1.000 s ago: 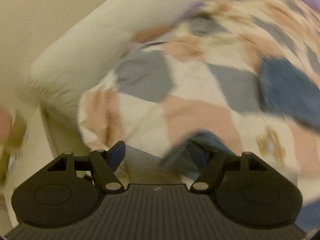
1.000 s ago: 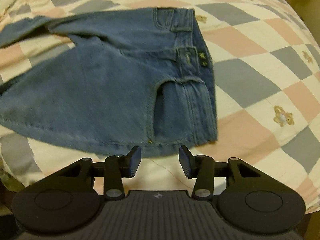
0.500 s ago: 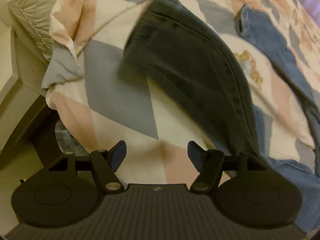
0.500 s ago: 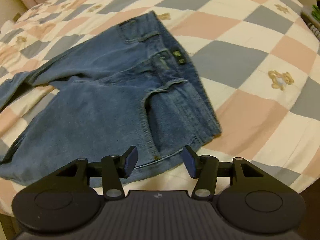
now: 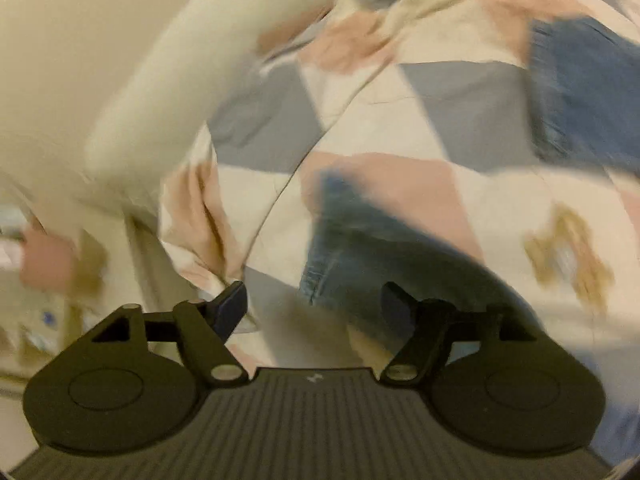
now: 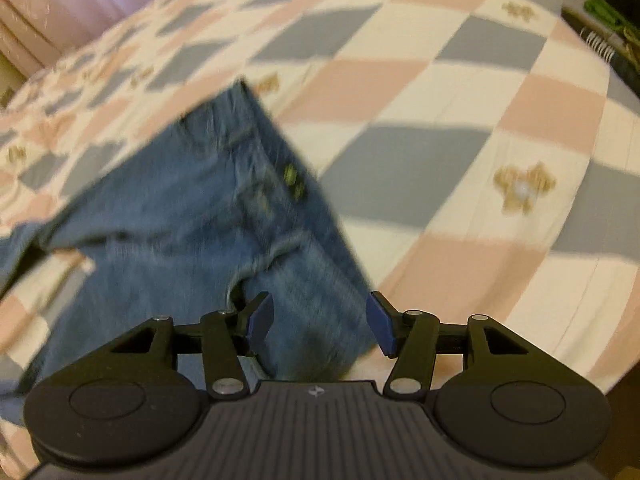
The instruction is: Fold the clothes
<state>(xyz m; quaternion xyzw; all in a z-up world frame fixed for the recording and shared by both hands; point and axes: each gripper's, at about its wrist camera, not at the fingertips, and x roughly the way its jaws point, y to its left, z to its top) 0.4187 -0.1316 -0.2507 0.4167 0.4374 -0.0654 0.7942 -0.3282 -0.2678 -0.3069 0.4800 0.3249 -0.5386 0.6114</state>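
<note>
Both views have swung closer. Left gripper [image 5: 312, 308], jaws wide and empty, nears a jeans [image 5: 360, 248] leg hem on the quilt [image 5: 460, 120]; right gripper [image 6: 320, 320], also agape, straddles the waistband corner. Denim looks heavy, floppy: pinch hem and waistband.

I can read no text anywhere from here: the small greenish label [image 6: 293, 181] on the jeans [image 6: 192, 216] waistband is too blurred, and each gripper body shows only a tiny unreadable emblem.
</note>
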